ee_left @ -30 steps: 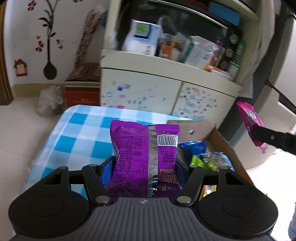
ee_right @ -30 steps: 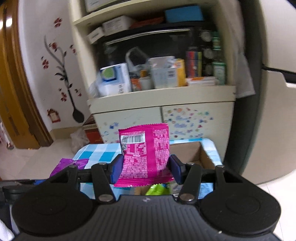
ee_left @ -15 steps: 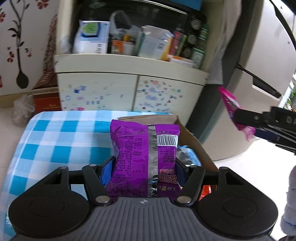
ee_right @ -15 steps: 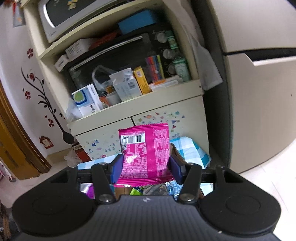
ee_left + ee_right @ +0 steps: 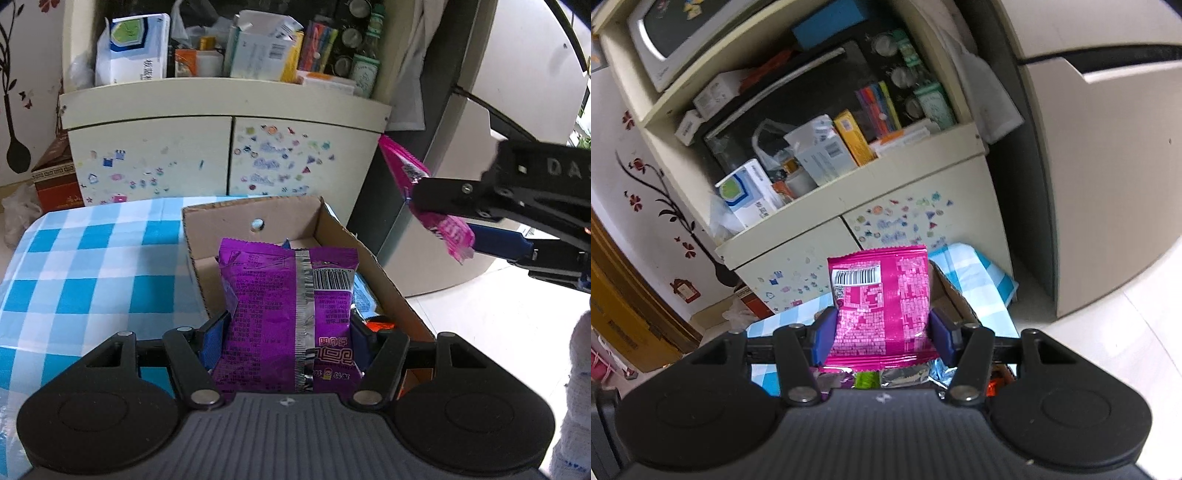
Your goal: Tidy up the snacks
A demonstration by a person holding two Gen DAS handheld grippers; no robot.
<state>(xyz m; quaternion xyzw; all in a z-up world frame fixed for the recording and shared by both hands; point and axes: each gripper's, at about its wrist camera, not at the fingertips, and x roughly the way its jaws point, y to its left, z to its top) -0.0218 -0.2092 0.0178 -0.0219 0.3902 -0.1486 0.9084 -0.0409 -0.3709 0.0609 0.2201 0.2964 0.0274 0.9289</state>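
Clamping a puffy purple snack packet (image 5: 288, 317) between its blue pads, the left gripper (image 5: 288, 332) fills the lower centre of its own view; the packet is glossy foil with a silver back seam, a barcode and crimped, zigzag ends, and it stands upright over the open cardboard box (image 5: 380, 277). That box is plain brown corrugated board with a round hole in its far wall, sitting on a blue-and-white checked tablecloth (image 5: 92, 273). Inside it, mostly hidden behind the packet, show a blue wrapper (image 5: 364, 295) and an orange-red one (image 5: 380, 325).

At the right edge of the same view, the right gripper (image 5: 439, 218) pinches a flat pink snack packet (image 5: 406, 166), seen edge-on, held in the air beyond the box's right wall. From the right wrist view this pink snack packet (image 5: 882, 306) is thin shiny foil with white print and a barcode, squeezed between the narrowly set blue pads; below it lie crinkled silver and green wrappers (image 5: 882, 378).

Behind stands a cream cabinet (image 5: 221, 122) with stickers on its doors.
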